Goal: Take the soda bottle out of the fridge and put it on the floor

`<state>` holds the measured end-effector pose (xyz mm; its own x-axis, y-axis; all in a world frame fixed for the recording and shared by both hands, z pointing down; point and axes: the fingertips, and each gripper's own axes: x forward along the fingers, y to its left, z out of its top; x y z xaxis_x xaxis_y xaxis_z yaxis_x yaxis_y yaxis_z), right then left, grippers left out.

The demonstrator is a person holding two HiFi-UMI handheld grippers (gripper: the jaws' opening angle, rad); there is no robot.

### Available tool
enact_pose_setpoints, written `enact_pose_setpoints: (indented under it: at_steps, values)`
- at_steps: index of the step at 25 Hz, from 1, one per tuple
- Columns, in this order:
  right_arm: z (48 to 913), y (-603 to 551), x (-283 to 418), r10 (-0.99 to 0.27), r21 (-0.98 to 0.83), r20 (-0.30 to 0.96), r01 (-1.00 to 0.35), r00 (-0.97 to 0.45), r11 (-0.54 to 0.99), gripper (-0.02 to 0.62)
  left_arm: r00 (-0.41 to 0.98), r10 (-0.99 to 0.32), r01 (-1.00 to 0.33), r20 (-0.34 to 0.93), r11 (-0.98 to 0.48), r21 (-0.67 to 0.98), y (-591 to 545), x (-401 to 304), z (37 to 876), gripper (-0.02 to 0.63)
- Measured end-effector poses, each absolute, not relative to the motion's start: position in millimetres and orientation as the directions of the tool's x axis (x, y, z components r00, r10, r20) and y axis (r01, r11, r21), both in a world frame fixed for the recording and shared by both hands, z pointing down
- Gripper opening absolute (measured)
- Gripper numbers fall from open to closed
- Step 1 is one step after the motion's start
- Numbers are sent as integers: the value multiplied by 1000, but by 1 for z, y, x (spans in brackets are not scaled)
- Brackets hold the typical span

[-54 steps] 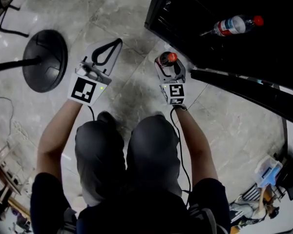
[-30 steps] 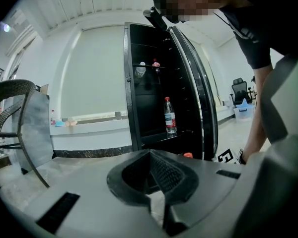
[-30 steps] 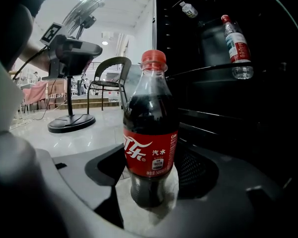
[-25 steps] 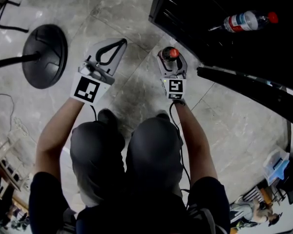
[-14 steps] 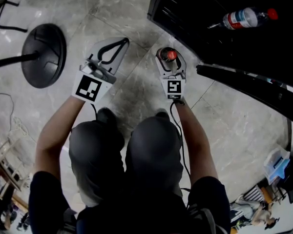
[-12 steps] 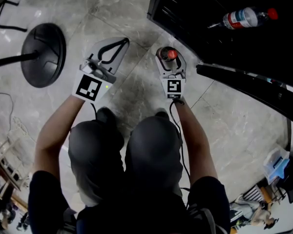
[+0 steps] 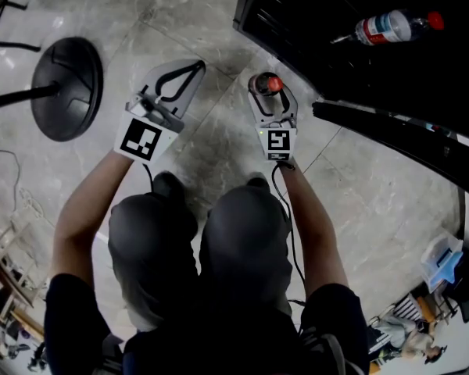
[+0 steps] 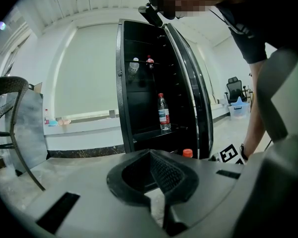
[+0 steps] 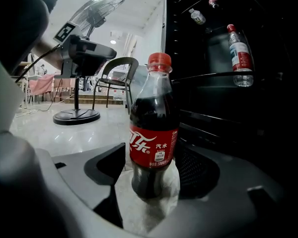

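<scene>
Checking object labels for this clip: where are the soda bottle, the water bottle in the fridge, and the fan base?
soda bottle (image 9: 153,150): right gripper view, on its red label.
water bottle (image 9: 240,57): right gripper view, on its label.
fan base (image 7: 74,73): head view, on the dark disc.

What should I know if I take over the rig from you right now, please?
Left claw: shut, empty.
Right claw: one jaw on each side of the cola bottle; I cannot tell whether they clamp it.
Cola bottle: out of the fridge, upright, base on the floor.
Left to do: open the right claw if needed and back off without tipping the bottle.
</scene>
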<state>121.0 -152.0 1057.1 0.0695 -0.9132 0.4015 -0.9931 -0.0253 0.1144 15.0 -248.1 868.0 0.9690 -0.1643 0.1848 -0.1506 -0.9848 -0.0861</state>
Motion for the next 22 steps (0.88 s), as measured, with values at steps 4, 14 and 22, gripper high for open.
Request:
enact_pose_setpoints:
  at_steps: [4,14,22]
  values:
    - [1052,-147,121,-914,99,399,-995,70,-33,328,972,-150,-134,181,-986,-99,-248,18,866,23]
    - [1012,-123,124,-930,96,362,-995,62,-29,319,972,-154,-140,175,-986,-90,-249,19,855,23]
    - [957,-118,125,-950,105,303,-994,69,-39,256,972,-153,-138,178,-986,-92,-248,20,831,23]
